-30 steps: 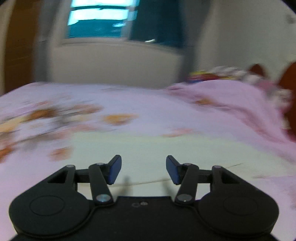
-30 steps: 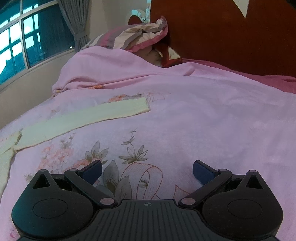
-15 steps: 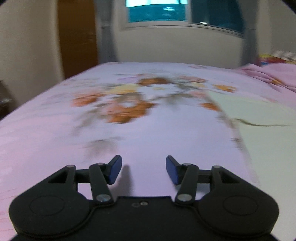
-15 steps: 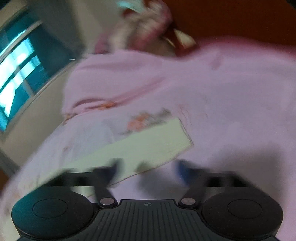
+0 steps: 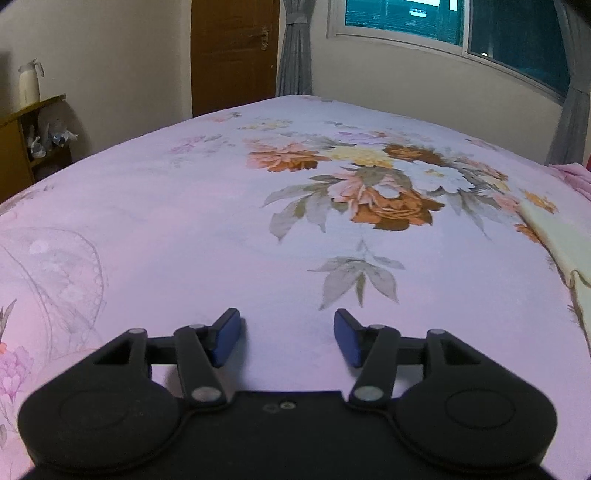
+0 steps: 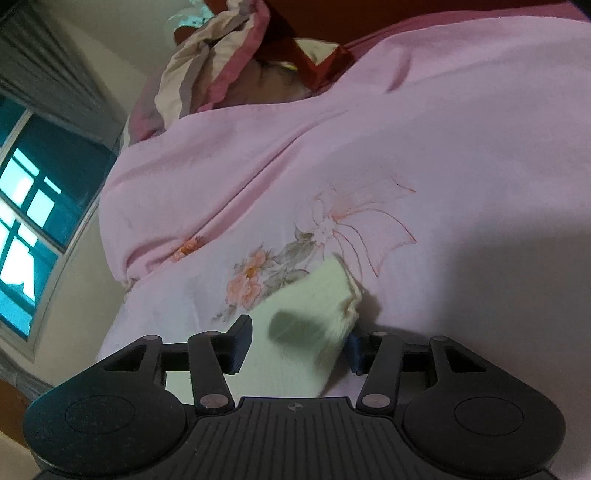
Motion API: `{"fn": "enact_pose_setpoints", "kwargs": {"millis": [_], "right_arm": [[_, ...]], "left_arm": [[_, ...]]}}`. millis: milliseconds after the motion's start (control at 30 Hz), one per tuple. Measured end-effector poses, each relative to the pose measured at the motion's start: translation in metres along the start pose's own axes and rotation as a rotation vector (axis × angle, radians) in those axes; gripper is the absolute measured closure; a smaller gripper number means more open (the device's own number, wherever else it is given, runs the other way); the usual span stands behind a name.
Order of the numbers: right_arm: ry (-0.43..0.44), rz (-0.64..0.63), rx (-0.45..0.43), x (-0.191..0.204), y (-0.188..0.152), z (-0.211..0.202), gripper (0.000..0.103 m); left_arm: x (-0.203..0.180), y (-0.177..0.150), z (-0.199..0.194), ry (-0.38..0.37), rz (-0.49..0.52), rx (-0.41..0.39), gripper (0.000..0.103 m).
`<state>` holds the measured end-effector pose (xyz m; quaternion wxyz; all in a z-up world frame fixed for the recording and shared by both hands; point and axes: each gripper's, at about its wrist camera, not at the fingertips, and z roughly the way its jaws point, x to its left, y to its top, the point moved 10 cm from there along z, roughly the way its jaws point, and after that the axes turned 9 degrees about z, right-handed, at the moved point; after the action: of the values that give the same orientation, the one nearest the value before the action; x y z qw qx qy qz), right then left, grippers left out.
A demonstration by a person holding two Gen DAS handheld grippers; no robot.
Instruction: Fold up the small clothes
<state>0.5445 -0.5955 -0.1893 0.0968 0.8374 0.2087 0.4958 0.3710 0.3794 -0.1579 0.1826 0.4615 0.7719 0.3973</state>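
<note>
A pale yellow garment (image 5: 561,236) lies flat on the floral bed sheet (image 5: 184,221), at the far right edge of the left wrist view. My left gripper (image 5: 287,338) hovers low over bare sheet well to the left of it, jaws opening, nothing between them. In the right wrist view a narrow end of the garment (image 6: 317,295) lies between the jaws of my right gripper (image 6: 297,343). The camera is rolled. These jaws are opening; the cloth's edge overlaps the right pad (image 6: 354,350), while the left pad (image 6: 242,343) stands clear of it.
A heaped pink quilt (image 6: 406,129) and pillows (image 6: 207,66) lie beyond the right gripper. Past the bed's far edge stand a wooden door (image 5: 232,48), a window with curtains (image 5: 406,18) and a shelf with a white flask (image 5: 27,83).
The left gripper swung left off the garment, which now sits at the view's right edge. The right gripper rolled, dropped onto the garment's narrow end, and its jaws narrowed from wide.
</note>
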Motion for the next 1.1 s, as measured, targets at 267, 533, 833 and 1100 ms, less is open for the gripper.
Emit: {"fn": "enact_pose_setpoints", "kwargs": {"millis": [267, 533, 833, 1100], "right_arm": [[-0.006, -0.116, 0.045, 0.005, -0.002, 0.002, 0.056], [0.003, -0.173, 0.09, 0.012, -0.016, 0.004, 0.1], [-0.017, -0.294, 0.023, 0.056, -0.031, -0.005, 0.1], [0.149, -0.403, 0.071, 0.193, -0.1, -0.011, 0.099]], "left_arm": [[0.016, 0.001, 0.003, 0.008, 0.008, 0.008, 0.047], [0.017, -0.001, 0.003, -0.011, 0.08, 0.006, 0.045], [0.022, -0.001, 0.001, -0.033, 0.101, -0.003, 0.044], [0.059, -0.004, -0.004, -0.005, 0.147, 0.014, 0.044]]}}
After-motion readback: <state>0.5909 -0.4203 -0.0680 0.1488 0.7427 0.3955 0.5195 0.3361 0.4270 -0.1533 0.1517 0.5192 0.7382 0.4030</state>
